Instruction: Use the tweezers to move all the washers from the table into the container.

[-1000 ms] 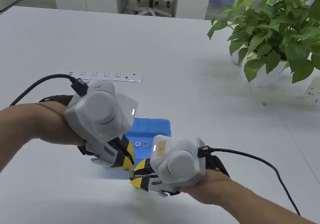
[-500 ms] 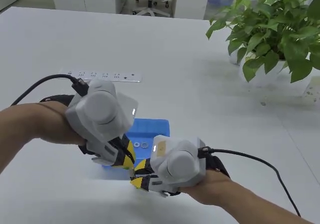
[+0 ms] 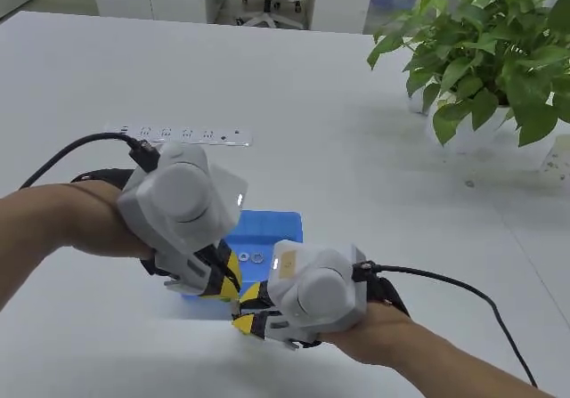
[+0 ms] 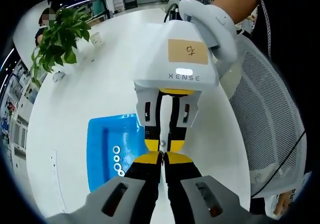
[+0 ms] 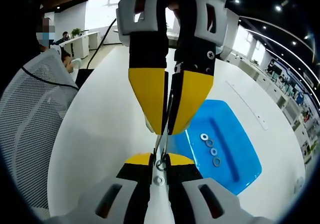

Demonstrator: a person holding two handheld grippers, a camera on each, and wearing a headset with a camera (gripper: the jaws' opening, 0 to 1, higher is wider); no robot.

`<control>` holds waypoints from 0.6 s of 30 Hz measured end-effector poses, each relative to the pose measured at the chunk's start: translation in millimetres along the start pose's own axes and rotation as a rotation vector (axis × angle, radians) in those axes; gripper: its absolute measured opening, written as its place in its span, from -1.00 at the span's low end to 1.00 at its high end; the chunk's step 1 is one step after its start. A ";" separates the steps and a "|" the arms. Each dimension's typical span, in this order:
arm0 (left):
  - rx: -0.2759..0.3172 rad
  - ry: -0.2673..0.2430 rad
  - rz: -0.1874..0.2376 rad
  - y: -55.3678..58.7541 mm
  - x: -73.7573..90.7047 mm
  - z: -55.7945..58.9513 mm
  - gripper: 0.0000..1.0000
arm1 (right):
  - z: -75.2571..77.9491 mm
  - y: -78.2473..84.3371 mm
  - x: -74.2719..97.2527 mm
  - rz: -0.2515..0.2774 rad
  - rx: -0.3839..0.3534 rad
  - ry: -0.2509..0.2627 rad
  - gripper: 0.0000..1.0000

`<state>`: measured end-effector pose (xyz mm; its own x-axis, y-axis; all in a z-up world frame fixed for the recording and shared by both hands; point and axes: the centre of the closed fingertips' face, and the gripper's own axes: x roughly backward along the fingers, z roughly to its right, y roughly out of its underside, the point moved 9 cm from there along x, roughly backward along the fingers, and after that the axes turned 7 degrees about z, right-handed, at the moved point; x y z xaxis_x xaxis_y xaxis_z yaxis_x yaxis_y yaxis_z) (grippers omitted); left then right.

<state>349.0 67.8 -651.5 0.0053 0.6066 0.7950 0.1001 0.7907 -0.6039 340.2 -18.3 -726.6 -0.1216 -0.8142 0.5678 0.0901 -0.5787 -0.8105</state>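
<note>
Four washers (image 5: 209,144) lie in a row in the blue container (image 5: 235,149) on the desk (image 3: 312,95). Left gripper (image 4: 161,156) and right gripper (image 5: 160,160) meet tip to tip beside it, both jaws closed on the tweezers (image 5: 161,145). Whether washers remain on the desk cannot be told.

My left gripper (image 3: 227,280) and right gripper (image 3: 245,313) meet nose to nose at the near edge of the blue container (image 3: 272,224). Both are pinched on the tweezers (image 5: 161,146), so nothing fits between them. Inside the container 4 washers (image 3: 251,257) lie in a row, and the rest of its floor is free. Beyond the container the table (image 3: 338,149) is bare, with the power strip (image 3: 187,134) far behind on the left and the plant (image 3: 481,51) far on the right.
</note>
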 end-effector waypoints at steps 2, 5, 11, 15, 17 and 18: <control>0.001 0.001 0.000 0.2 0.1 -0.6 -0.87 | 0.2 0.2 0.1 0.003 -0.007 0.003 -0.77; 0.004 0.002 0.003 0.1 0.3 -1.2 -0.87 | 0.5 0.5 0.3 0.003 -0.010 0.003 -0.77; 0.005 0.005 0.010 -1.2 -0.6 -1.2 -0.87 | 0.3 1.3 1.1 0.001 -0.024 0.000 -0.80; 0.006 0.008 0.011 -1.3 -0.6 0.0 -0.87 | -0.1 1.8 1.1 0.003 -0.034 0.000 -0.81; 0.007 0.009 0.009 -1.2 -0.5 0.3 -0.87 | -0.4 1.8 1.2 0.004 -0.040 0.001 -0.81; 0.006 0.009 0.008 -1.2 -0.4 0.4 -0.87 | -0.5 1.6 1.2 0.004 -0.040 0.001 -0.81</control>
<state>348.5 66.6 -651.1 0.0146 0.6122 0.7906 0.0935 0.7863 -0.6107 339.7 -20.2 -727.3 -0.1225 -0.8163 0.5644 0.0512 -0.5732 -0.8178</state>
